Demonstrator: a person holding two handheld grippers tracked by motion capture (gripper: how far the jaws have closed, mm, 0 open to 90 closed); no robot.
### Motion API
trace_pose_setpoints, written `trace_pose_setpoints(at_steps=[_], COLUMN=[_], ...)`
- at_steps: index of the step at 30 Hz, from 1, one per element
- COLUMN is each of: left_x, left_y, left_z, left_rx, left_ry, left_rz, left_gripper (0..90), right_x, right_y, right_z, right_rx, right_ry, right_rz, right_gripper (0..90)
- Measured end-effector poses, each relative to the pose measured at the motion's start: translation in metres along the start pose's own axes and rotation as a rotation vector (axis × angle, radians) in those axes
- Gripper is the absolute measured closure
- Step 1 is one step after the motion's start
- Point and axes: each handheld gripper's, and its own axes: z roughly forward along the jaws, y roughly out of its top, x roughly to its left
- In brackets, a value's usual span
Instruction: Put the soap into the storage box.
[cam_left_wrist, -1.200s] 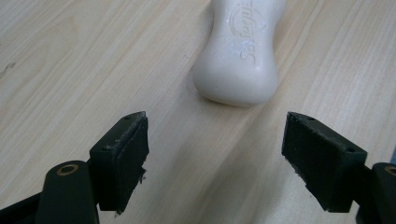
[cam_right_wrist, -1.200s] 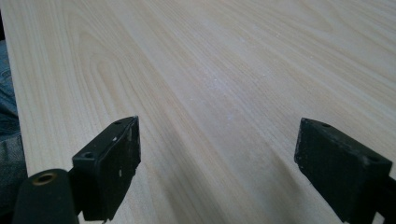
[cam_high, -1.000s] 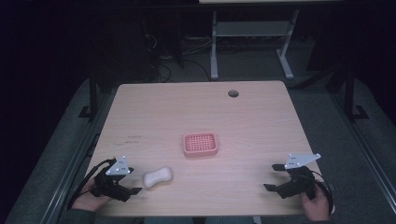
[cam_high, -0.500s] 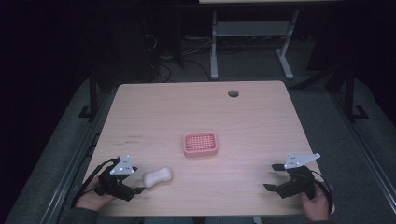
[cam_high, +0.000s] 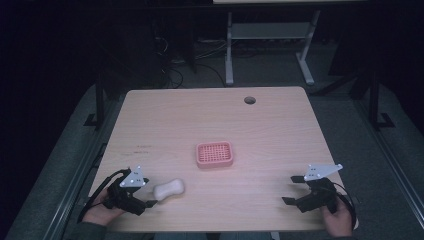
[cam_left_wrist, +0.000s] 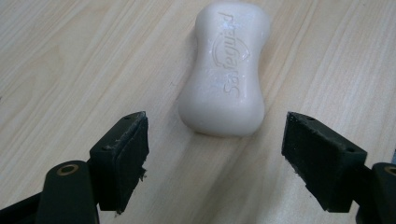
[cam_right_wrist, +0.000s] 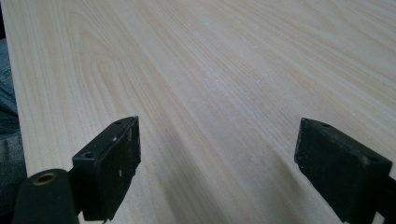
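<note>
A white bar of soap (cam_high: 169, 189) lies flat on the wooden table (cam_high: 215, 120) near its front left. My left gripper (cam_high: 147, 197) sits just left of it, open, its jaws wide apart and pointing at the bar. In the left gripper view the soap (cam_left_wrist: 226, 70) lies just beyond the two black pads (cam_left_wrist: 122, 156), apart from them. A pink slotted soap dish (cam_high: 214, 154) stands at the table's middle. My right gripper (cam_high: 292, 190) rests at the front right, open, with bare wood (cam_right_wrist: 210, 93) between its pads (cam_right_wrist: 112, 163).
A round cable hole (cam_high: 249, 100) sits near the table's far edge. A white metal frame (cam_high: 265, 45) stands on the floor behind the table. The table's near edge runs close under both hands.
My left gripper has crept slightly rightward toward the soap. The right gripper, soap and dish stay where they were.
</note>
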Motion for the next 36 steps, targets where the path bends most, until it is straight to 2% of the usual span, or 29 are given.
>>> trace_pose_setpoints(at_steps=[36], left_x=[0.0], left_y=[0.016], left_z=[0.009], left_rx=[-0.006], left_ry=[-0.021], left_rz=[0.029], left_gripper=[22.5], right_x=[0.002], right_y=[0.003], right_z=[0.003], right_rx=[0.005], right_ry=[0.011], right_rz=[-0.005], right_gripper=[14.1])
